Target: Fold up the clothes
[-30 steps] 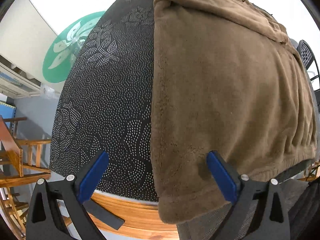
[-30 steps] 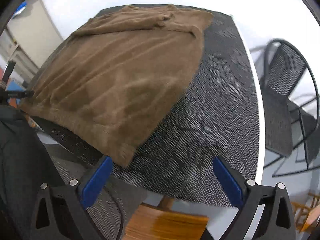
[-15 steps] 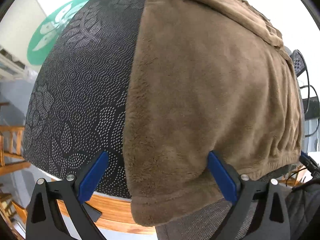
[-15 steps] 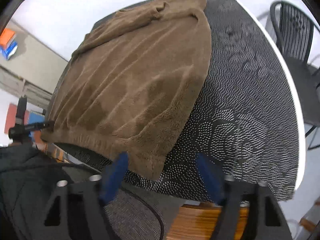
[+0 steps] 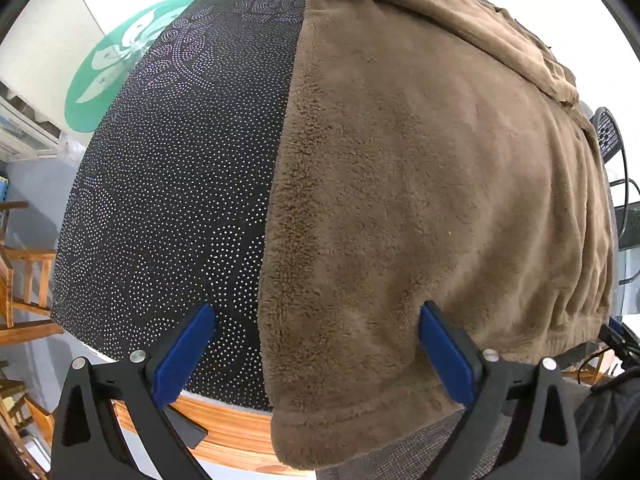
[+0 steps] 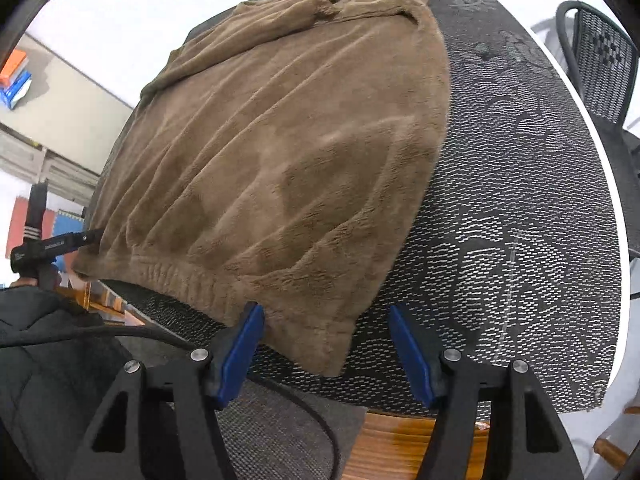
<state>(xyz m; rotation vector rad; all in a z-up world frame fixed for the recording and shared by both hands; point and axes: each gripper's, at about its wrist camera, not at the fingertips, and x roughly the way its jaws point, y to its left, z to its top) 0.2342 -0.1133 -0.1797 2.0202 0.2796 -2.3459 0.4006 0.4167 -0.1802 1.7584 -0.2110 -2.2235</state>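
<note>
Brown top [image 6: 288,160] lay flat on table [image 6: 520,240], long axis away from both grippers. Right gripper [image 6: 324,352] half open, just narrowed, straddling near hem corner; left gripper [image 5: 316,352] wide over other corner. Neither pinching.

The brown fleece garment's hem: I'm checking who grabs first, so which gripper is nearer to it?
Neither clearly. The left gripper and the right gripper each straddle a hem corner of the brown fleece garment, jaws open; the views don't settle which is closer.
</note>
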